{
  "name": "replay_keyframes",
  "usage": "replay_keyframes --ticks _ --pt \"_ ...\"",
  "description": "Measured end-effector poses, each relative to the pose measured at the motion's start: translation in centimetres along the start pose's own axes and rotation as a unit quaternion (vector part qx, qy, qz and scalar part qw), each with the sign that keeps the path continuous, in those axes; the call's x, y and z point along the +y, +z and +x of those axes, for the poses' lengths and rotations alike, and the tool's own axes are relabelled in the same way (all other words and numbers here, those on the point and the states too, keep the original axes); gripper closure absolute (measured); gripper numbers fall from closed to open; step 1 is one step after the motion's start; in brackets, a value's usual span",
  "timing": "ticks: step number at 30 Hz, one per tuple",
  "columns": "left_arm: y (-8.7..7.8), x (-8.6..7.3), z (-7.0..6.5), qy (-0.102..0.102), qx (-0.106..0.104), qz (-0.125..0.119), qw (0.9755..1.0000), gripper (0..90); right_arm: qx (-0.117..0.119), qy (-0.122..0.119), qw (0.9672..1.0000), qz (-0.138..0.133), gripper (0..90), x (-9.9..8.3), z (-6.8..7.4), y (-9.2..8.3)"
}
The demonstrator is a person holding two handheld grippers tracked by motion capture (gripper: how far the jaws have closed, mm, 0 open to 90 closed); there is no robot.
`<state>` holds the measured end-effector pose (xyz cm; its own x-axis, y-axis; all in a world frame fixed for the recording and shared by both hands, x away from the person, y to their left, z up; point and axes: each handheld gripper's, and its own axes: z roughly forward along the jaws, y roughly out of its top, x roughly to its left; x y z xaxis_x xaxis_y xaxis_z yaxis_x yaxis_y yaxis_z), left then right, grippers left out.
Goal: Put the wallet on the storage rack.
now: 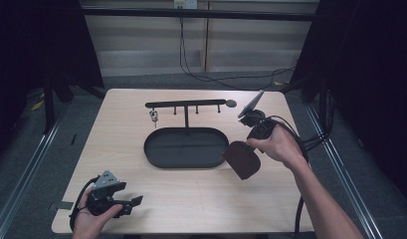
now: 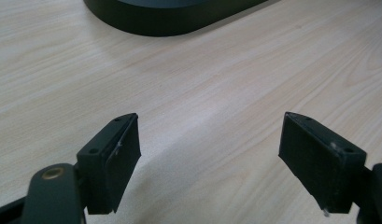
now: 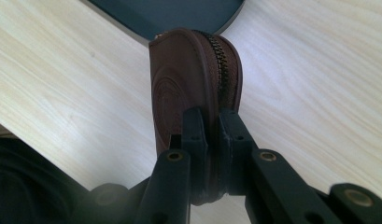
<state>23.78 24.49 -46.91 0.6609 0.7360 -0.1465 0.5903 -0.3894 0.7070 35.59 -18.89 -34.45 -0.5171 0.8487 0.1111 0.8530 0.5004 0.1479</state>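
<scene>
Brown leather zip pouch [image 3: 193, 79]: rounded outline, dark metal zipper running over the curved edge, a round embossed stamp on one face. Held clear of the worktop [image 1: 191, 199], hanging below the right gripper [image 1: 247, 147] in the high view [image 1: 242, 159].

Right gripper [image 3: 212, 135]: jaws narrow, clamped on the pouch's near edge, one jaw on each face. Just beyond the pouch, ahead of the jaws, sits the rim of the black oval tray [image 1: 186, 148]; pouch and tray rim are close, contact cannot be told. The person's right hand [image 1: 278, 145] wraps the gripper body, forearm coming in from the lower right, wrist bent so the jaws point down and toward the tray.

Left gripper [image 2: 209, 154]: jaws spread wide, nothing between them, bare wood below. Tray edge [image 2: 179, 18] lies well ahead of it. Left hand [image 1: 94, 219] holds it low at the near left corner of the worktop.

Behind the tray stands a black hook rack [image 1: 186, 104]; a small item hangs from one hook, too small to identify. Pouch's lower part is hidden behind the jaws in the right gripper view. Surroundings are dark.
</scene>
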Motion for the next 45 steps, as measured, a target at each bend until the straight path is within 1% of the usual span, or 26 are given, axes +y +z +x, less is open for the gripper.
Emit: replay_keyframes --ticks 1,2,3,4,5,7,10,16,18,20,21,22,23,25,27,28,32,34,39,40,42,45 --pt "0.0 0.0 0.0 0.001 0.0 0.002 1.0 20.5 -0.003 -0.004 1.0 0.001 82.5 0.1 0.0 0.0" --pt "0.0 0.0 0.1 -0.001 -0.002 0.002 1.0 20.5 -0.001 -0.008 1.0 -0.002 82.5 0.2 0.0 0.0" --pt "0.0 0.0 0.1 -0.001 0.0 0.002 1.0 20.4 0.001 -0.006 1.0 0.002 82.5 0.4 0.0 -0.1" --pt "0.1 0.0 0.1 -0.005 0.0 0.0 1.0 20.3 0.001 -0.005 1.0 0.0 82.5 0.5 0.0 -0.2" --pt "0.1 0.0 0.1 -0.006 0.0 0.001 1.0 20.3 -0.001 -0.008 1.0 0.001 82.6 0.6 -0.1 -0.2" --pt "0.1 0.0 0.1 -0.004 0.0 0.002 1.0 20.3 -0.001 -0.004 1.0 0.002 82.5 0.9 -0.1 -0.3" --pt "0.1 0.1 0.1 -0.001 -0.002 0.005 1.0 20.3 0.001 -0.003 1.0 0.001 82.5 1.3 -0.1 -0.4" --pt "0.3 0.1 0.1 -0.007 -0.005 0.007 0.9999 19.9 -0.001 -0.002 1.0 -0.001 82.5 2.1 -0.2 -0.6" --pt "0.2 0.1 0.2 -0.006 -0.003 0.008 1.0 19.7 -0.002 -0.001 1.0 -0.002 82.5 2.5 -0.2 -0.7" --pt "0.2 0.1 0.2 -0.011 -0.003 0.003 0.9999 19.7 0.001 -0.001 1.0 -0.005 82.5 2.9 -0.2 -0.9" --pt "0.2 0.1 0.2 -0.011 -0.004 0.003 0.9999 19.7 -0.002 0.0 1.0 -0.007 82.5 3.1 -0.2 -1.1" --pt "0.2 0.1 0.2 -0.011 -0.004 0.003 0.9999 19.7 -0.001 0.001 1.0 -0.008 82.5 3.2 -0.2 -1.1" --pt "0.2 0.1 0.2 -0.006 -0.004 0.006 1.0 19.7 0.001 0.003 0.9999 -0.01 82.4 3.5 -0.2 -1.2" --pt "0.2 0.1 0.2 -0.007 -0.005 0.005 0.9999 19.7 0.008 0.002 0.9998 -0.017 82.4 3.8 0.0 -1.2" --pt "0.1 0.1 0.2 -0.002 -0.005 0.007 1.0 19.7 0.006 0.001 0.9998 -0.021 82.4 4.0 0.1 -1.1" --pt "0.1 0.1 0.1 -0.001 -0.005 0.007 1.0 19.7 0.004 0.001 0.9998 -0.019 82.5 4.1 0.1 -1.0" --pt "0.1 0.1 0.1 -0.003 -0.005 0.006 1.0 19.7 0.017 0.01 0.9994 -0.028 82.5 4.6 0.0 -0.7" --pt "0.1 0.1 0.2 -0.003 -0.006 0.006 1.0 19.7 0.031 0.016 0.9989 -0.033 82.5 4.9 -0.2 -0.6" --pt "0.0 0.1 0.1 -0.002 -0.007 0.006 1.0 19.7 0.039 0.027 0.9978 -0.046 82.5 5.3 -0.5 -0.4" --pt "0.0 0.1 0.1 -0.003 -0.007 0.004 1.0 19.7 0.041 0.028 0.9974 -0.052 82.5 5.4 -0.5 -0.3" --pt "0.0 0.1 0.2 -0.003 -0.005 0.003 1.0 19.7 0.046 0.035 0.9968 -0.055 82.5 5.5 -0.6 -0.2" --pt "0.0 0.1 0.2 -0.004 -0.004 0.003 1.0 19.7 0.049 0.04 0.9956 -0.068 82.5 5.5 -0.8 0.1"
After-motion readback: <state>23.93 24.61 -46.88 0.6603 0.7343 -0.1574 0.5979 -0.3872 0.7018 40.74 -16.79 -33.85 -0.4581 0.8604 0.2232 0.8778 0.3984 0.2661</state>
